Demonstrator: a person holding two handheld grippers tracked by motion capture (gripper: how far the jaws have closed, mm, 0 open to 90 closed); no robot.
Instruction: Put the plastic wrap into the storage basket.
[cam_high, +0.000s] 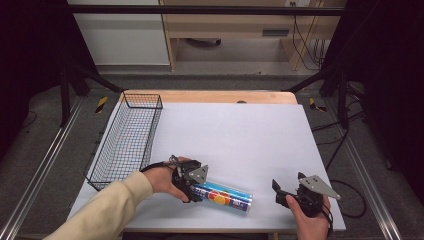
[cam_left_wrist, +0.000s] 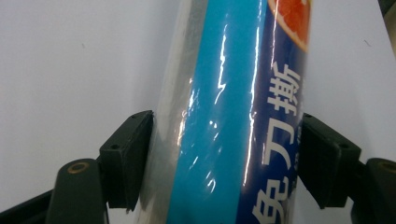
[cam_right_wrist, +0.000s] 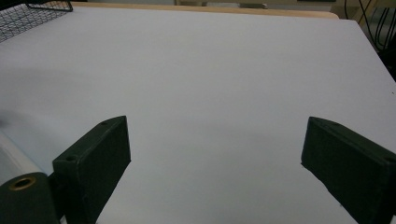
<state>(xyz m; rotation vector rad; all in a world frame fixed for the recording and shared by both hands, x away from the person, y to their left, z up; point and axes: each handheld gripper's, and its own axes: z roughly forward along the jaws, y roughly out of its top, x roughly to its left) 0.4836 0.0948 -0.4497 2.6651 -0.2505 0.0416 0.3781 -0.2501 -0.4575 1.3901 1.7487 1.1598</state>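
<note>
From the high view, the blue cling-film roll (cam_high: 223, 195) is seen lying on the tabletop (cam_high: 235, 135) at six o'clock, gripped at its nine o'clock end by the left tool (cam_high: 196, 189); the wire basket (cam_high: 128, 137) stands at nine o'clock. In the left gripper view, both pads are pressed against the roll (cam_left_wrist: 224, 121). In the right gripper view, the right tool (cam_right_wrist: 215, 163) is held wide over bare tabletop (cam_right_wrist: 210, 70).

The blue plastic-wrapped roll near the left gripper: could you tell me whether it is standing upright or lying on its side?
Lying on its side: the blue plastic-wrapped roll stretches flat along the white table.

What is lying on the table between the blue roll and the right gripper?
Nothing: the high view shows only bare white table between the blue roll and the right gripper.
</note>
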